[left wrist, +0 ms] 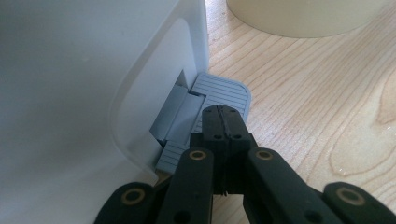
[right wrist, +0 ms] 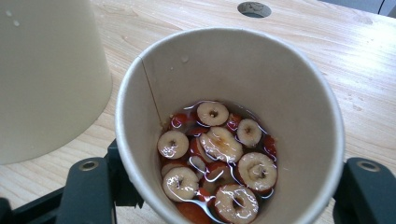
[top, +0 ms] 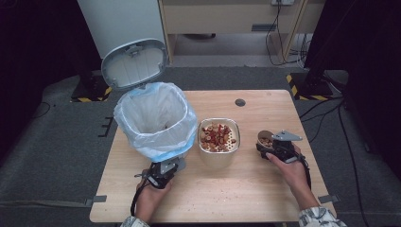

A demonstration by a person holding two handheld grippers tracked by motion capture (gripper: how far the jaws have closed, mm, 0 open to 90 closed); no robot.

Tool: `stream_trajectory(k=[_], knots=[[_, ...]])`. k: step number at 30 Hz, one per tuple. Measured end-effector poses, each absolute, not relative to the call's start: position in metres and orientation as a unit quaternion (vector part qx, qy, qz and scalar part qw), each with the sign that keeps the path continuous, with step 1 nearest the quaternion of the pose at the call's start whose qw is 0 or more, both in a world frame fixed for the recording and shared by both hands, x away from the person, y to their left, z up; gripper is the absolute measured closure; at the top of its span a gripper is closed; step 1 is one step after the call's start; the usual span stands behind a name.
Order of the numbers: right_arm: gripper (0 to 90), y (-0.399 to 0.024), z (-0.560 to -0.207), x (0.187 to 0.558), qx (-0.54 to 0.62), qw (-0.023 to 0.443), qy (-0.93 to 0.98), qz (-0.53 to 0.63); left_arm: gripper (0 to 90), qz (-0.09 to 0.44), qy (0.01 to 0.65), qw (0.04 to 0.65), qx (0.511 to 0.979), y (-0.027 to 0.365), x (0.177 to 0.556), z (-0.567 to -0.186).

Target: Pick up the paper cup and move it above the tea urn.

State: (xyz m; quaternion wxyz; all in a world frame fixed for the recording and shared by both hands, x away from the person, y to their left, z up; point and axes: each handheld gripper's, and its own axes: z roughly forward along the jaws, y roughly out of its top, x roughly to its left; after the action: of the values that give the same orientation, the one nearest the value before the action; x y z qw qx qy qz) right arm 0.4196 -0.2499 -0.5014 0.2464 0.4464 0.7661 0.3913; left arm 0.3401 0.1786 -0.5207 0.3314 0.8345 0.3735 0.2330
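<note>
Pressing the bin pedal (left wrist: 223, 93), left tongs (left wrist: 223, 122) sit closed; right tongs (top: 275, 150) clasp the paper cup (right wrist: 233, 84); no legible writing.

The left hand (top: 150, 193) holds the black two-jaw left gripper (left wrist: 224, 122) low and pointing forward, jaws pressed together. The right hand (top: 292, 166) holds the right gripper (top: 270, 144) with jaws spread, clamping from both sides.

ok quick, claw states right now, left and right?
Left claw: shut, empty, tips on the bin pedal.
Right claw: shut on the paper cup of sliced dried fruit in liquid.
</note>
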Motion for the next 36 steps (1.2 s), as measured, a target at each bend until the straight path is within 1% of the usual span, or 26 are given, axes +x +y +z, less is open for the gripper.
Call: stream_trajectory(k=[6,18,29,36], knots=[[34.0,-0.253,-0.496,0.420,0.441,0.245,0.771,0.389,89.5,0.233,0.373,0.332,0.834,0.179,0.340,-0.521],[34.6,-0.263,-0.472,0.423,0.426,0.251,0.775,0.393,89.5,0.233,0.373,0.332,0.834,0.179,0.340,-0.521],[34.8,-0.269,-0.450,0.434,0.419,0.260,0.776,0.394,89.5,0.233,0.373,0.332,0.835,0.179,0.340,-0.521],[34.9,-0.273,-0.441,0.442,0.409,0.258,0.777,0.402,89.5,0.234,0.373,0.331,0.835,0.178,0.340,-0.521]])
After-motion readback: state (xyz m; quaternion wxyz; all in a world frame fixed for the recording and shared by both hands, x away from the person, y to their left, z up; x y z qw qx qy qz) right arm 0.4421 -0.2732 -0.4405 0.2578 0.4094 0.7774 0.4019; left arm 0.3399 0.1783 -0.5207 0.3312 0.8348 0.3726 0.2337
